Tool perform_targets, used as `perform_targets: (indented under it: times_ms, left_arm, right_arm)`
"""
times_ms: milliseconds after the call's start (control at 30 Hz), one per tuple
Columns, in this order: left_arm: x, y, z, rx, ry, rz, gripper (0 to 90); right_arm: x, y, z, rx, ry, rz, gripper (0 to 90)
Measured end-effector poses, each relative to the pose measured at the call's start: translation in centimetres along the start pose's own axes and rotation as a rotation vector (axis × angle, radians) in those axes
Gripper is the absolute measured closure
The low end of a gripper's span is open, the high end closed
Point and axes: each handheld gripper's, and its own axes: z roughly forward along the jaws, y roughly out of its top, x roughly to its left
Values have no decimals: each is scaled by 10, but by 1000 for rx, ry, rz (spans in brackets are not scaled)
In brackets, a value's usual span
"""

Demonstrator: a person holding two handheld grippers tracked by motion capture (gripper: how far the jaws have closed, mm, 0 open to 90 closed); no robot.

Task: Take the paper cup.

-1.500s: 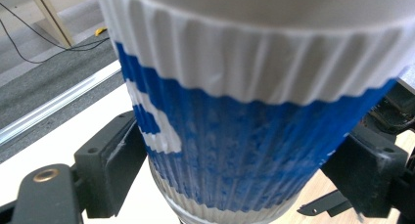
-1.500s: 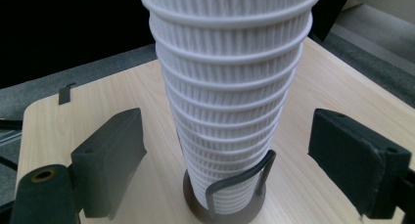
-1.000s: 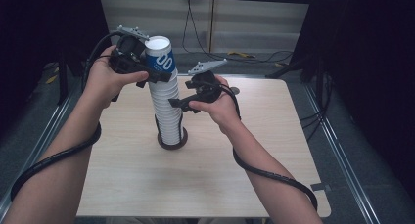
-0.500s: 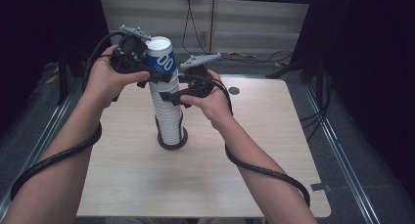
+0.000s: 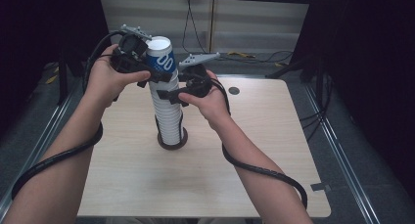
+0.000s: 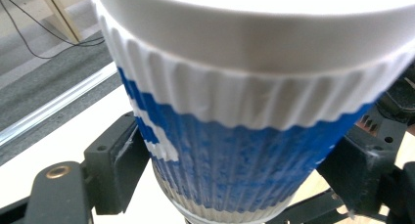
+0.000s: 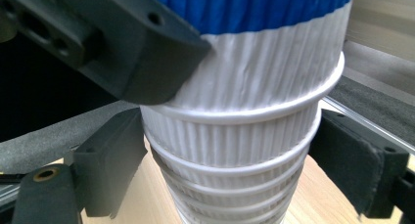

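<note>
A tall stack of white ribbed paper cups (image 5: 169,121) stands on a dark round base (image 5: 171,146) on the wooden table (image 5: 254,155). The top cup (image 5: 161,57) is blue and white, and my left gripper (image 5: 159,76) is shut on it; both pads press its blue band (image 6: 244,150). My right gripper (image 5: 170,95) reaches in from the right just below. Its jaws have just been closing with the white cups (image 7: 230,145) between them, and both pads lie against the rims. A jaw of the left gripper (image 7: 122,43) shows above them on the blue cup (image 7: 254,9).
Cables trail from both grippers over the person's forearms. A small black disc (image 5: 234,91) sits on the table's far right part. Metal rails (image 5: 337,150) run along both table sides. Loose cables (image 5: 244,55) lie on the floor behind. Bare tabletop lies in front and to the right.
My right gripper has shifted a little left and up, so its jaws now sit around the cups under the top one. The left gripper and the blue cup have stayed put.
</note>
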Motion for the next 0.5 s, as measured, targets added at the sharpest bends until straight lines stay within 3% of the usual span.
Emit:
perform_targets:
  times_ms: [500]
  left_arm:
    - [2, 0, -3, -16, -6, -33, 198]
  right_arm:
    - [1, -1, 1, -7, -2, 3, 134]
